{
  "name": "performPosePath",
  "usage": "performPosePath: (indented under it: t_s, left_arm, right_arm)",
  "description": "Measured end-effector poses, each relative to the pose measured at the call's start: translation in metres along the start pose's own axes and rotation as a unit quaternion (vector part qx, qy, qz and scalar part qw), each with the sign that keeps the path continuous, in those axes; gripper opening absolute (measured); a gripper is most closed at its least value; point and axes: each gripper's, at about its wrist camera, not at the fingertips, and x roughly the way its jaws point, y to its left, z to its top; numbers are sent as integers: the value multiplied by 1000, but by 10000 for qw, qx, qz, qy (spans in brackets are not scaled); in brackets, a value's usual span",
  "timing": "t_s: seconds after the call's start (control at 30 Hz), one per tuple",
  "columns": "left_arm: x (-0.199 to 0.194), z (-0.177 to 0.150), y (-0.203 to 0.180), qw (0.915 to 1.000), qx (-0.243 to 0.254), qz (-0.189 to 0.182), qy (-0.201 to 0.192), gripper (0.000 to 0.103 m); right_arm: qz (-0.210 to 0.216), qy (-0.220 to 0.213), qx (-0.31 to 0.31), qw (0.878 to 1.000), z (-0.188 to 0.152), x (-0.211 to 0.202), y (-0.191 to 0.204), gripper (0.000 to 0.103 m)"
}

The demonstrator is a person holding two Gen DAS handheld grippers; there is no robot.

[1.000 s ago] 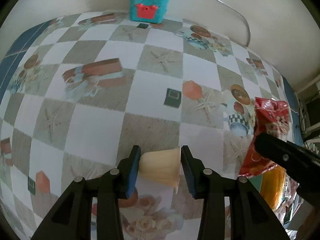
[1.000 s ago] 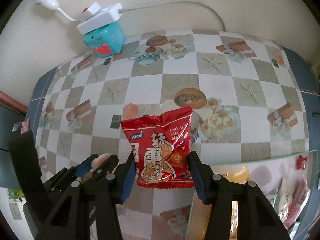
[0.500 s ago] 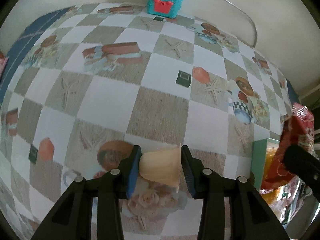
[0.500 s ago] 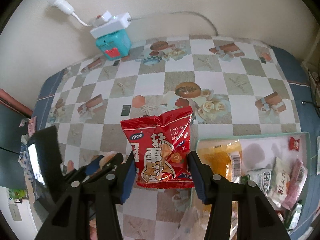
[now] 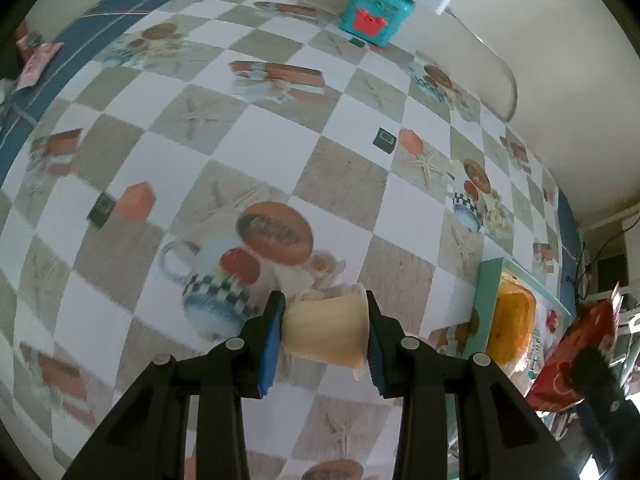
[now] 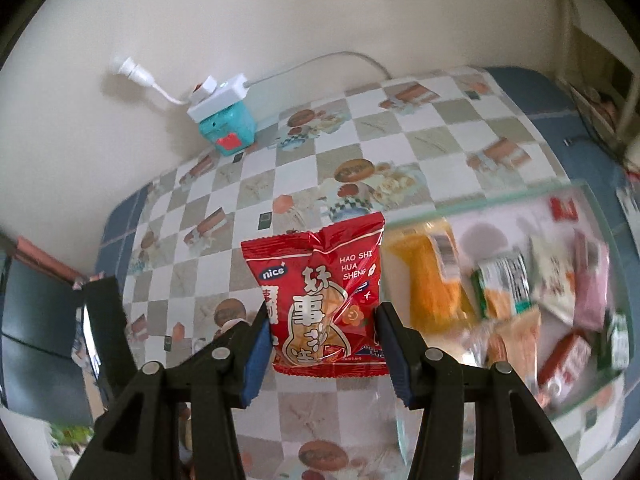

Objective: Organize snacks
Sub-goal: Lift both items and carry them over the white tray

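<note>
My left gripper [image 5: 325,334] is shut on a cream-coloured jelly cup [image 5: 326,330] and holds it above the checkered tablecloth. My right gripper [image 6: 322,346] is shut on a red peanut snack bag [image 6: 320,294], held upright above the table. The red bag also shows at the right edge of the left wrist view [image 5: 572,356]. A teal-rimmed tray [image 6: 500,200] with several snack packets, among them an orange bag [image 6: 432,284], lies to the right of the red bag. The tray's corner [image 5: 484,304] with the orange bag [image 5: 514,320] shows right of the jelly cup.
A teal box [image 6: 226,134] with a white power strip [image 6: 218,96] on top stands at the wall at the table's far edge; it also shows in the left wrist view [image 5: 374,14]. The left gripper's body [image 6: 108,340] is at the left of the right wrist view.
Both grippers have risen and moved right with their snacks. The tray with its packets has come further into both views.
</note>
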Motion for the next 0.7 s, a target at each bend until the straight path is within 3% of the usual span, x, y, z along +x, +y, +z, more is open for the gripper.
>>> performPosePath:
  t_s: [0.37, 0.7]
  left_arm:
    - [-33, -27, -32, 9990, 254, -53, -359, 39]
    - [-55, -52, -79, 9947, 806, -244, -593, 39]
  right_arm:
    - [55, -221, 655, 9976, -15, -26, -56, 54]
    - [-428, -594, 1244, 9895, -5, -59, -132, 54]
